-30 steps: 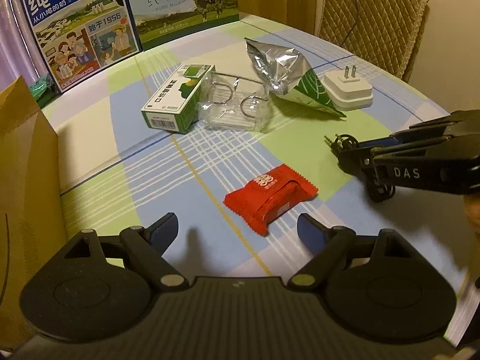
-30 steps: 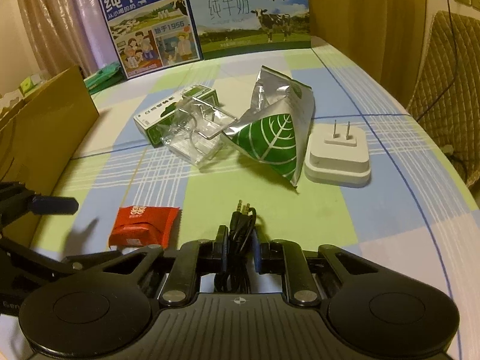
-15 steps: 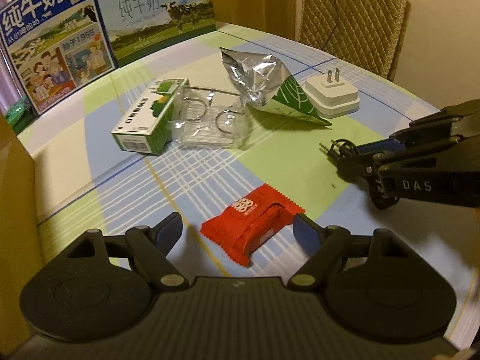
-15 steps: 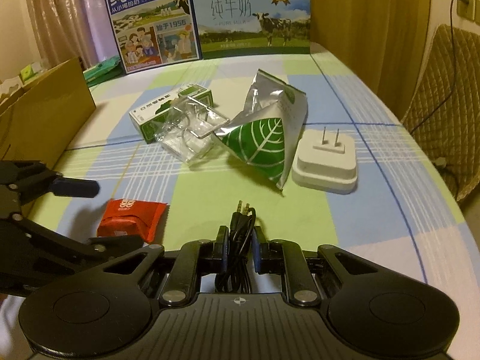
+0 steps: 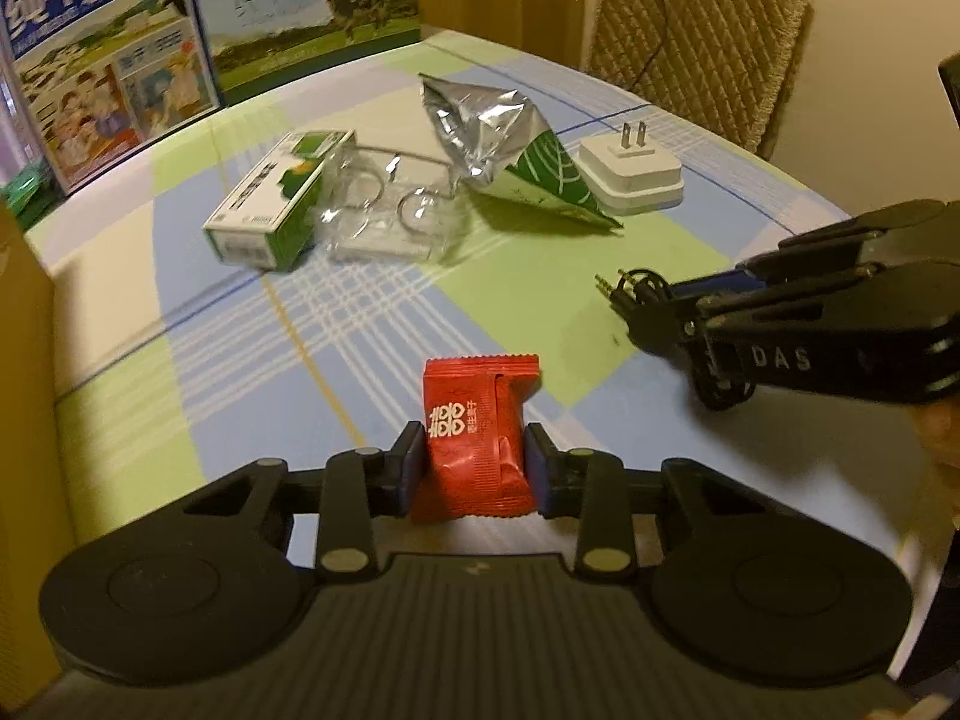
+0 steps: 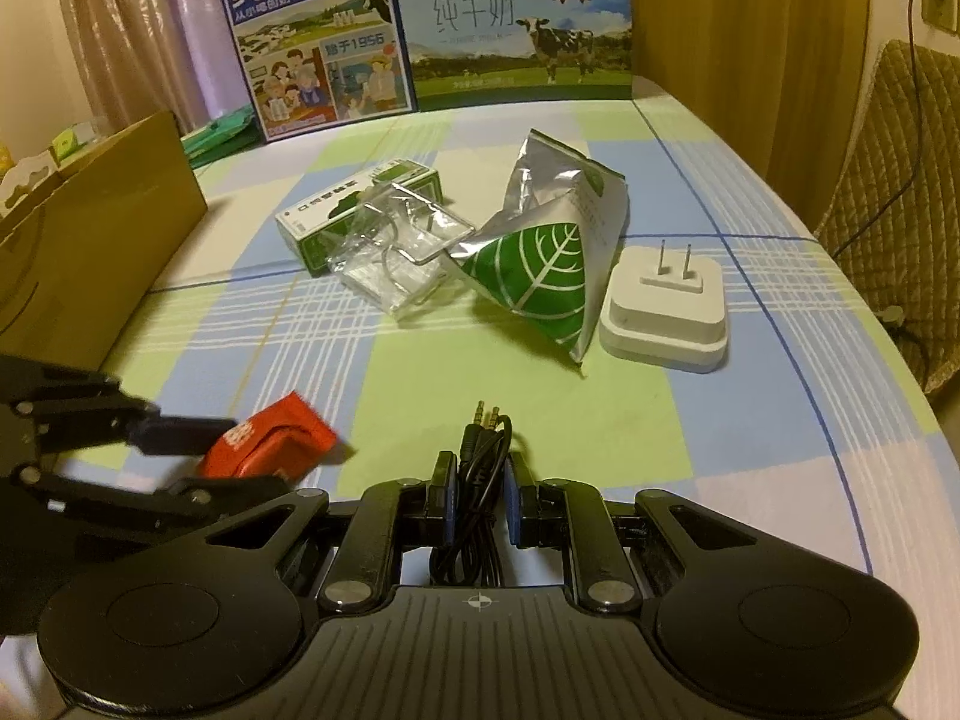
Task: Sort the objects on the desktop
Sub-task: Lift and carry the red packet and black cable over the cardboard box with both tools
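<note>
The left tongs [image 5: 474, 459] are clamped on a red snack packet [image 5: 477, 438], a finger pressing each side of it, and in the right wrist view the packet [image 6: 270, 441] sits tilted between those fingers, near the worktop's near edge on the left; whether it touches the cloth cannot be told. The right tongs [image 6: 478, 492] are closed narrowly on a coiled black audio cable [image 6: 477, 480], whose two plugs stick out forward past the fingertips; from the left wrist view the same cable [image 5: 642, 294] shows at the tip of the right tongs [image 5: 672, 315], off to the right of the packet and apart from it.

The worktop [image 6: 780, 420] wears a checked cloth of blue, green and white. Toward its middle lies a row of things: a green and white small carton [image 6: 354, 210] on its side, a clear plastic blister tray [image 6: 399, 252] touching it, a silver foil pouch with a green leaf [image 6: 540, 264] just beside the tray, and a white plug adapter [image 6: 666, 312] with its prongs up, just beside the pouch. At the far edge stand two milk boxes [image 6: 420, 30] upright. A brown cardboard box [image 6: 90, 240] stands at the left edge. A quilted chair back [image 5: 690, 30] shows beyond the right edge
</note>
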